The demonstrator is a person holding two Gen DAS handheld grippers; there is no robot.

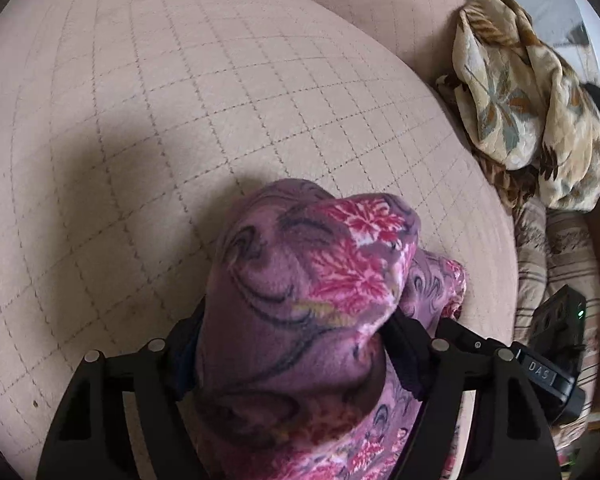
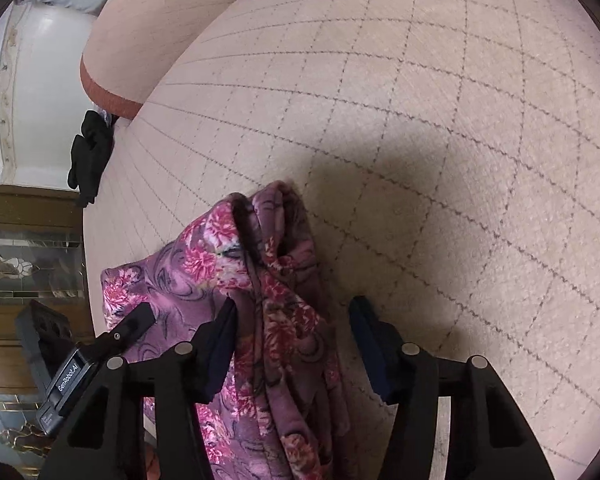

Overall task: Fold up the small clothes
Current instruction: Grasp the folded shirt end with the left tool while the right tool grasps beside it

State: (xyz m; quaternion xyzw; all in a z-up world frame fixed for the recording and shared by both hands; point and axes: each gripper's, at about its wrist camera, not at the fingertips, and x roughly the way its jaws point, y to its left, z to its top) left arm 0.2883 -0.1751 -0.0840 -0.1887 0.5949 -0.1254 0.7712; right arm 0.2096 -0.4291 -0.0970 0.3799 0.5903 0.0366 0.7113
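Observation:
A purple fleece garment with pink flowers [image 1: 300,280] is bunched up over the quilted beige bed cover [image 1: 160,120]. In the left wrist view my left gripper [image 1: 296,344] has its jaws against both sides of a thick fold of it, and the cloth hides the fingertips. In the right wrist view the same garment [image 2: 268,280] drapes between the jaws of my right gripper [image 2: 296,320]. The jaws stand wide apart: the cloth lies against the left finger [image 2: 220,344], while the right finger [image 2: 372,344] is clear of it.
A crumpled cream cloth with a leaf print [image 1: 524,92] lies at the bed's right edge. A striped cushion [image 1: 556,264] is below it. A black garment [image 2: 90,152] hangs at the bed's left edge, beside a white cabinet [image 2: 40,80] and wooden furniture [image 2: 28,240].

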